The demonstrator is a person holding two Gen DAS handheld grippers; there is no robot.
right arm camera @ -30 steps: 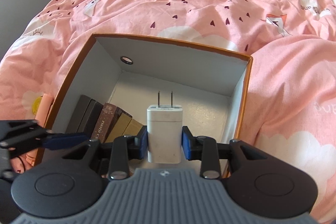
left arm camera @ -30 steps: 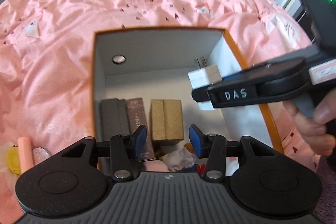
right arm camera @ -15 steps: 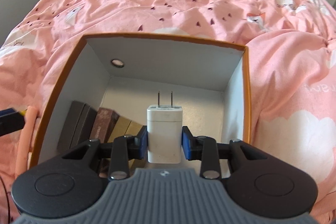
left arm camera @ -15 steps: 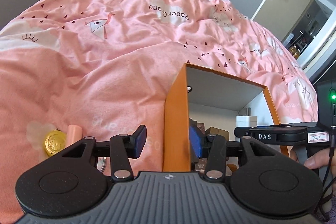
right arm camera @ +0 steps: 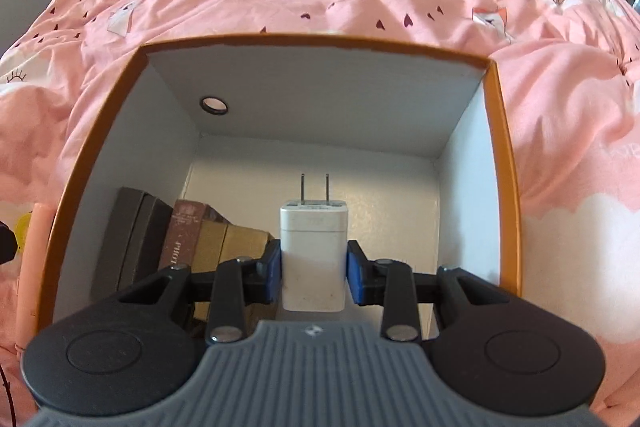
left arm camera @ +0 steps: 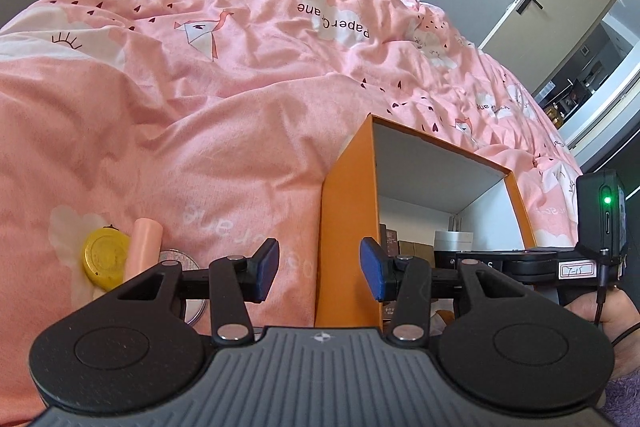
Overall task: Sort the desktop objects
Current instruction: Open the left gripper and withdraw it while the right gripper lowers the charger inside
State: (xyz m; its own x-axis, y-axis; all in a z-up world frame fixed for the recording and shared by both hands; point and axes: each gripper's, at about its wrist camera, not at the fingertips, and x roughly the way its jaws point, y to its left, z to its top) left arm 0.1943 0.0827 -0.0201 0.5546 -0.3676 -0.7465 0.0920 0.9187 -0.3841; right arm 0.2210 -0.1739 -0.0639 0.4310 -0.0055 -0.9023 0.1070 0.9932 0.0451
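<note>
White charger (right arm camera: 313, 259), prongs pointing forward and down, is clamped between the pads of the right gripper (right arm camera: 314, 277) above the open orange box (right arm camera: 505, 163), whose bare floor lies straight ahead. Left gripper (left arm camera: 319, 269), jaws apart and empty, straddles the box's near corner.

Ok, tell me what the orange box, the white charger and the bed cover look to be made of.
Orange box: likely rigid cardboard, matte orange outside and pale grey inside, with thin straight walls and crisp folded corners.
White charger: hard plastic, smooth and slightly glossy, with two metal prongs; the right gripper clamps it.
Bed cover: soft woven fabric, probably cotton, matte, wrinkled and printed.
</note>
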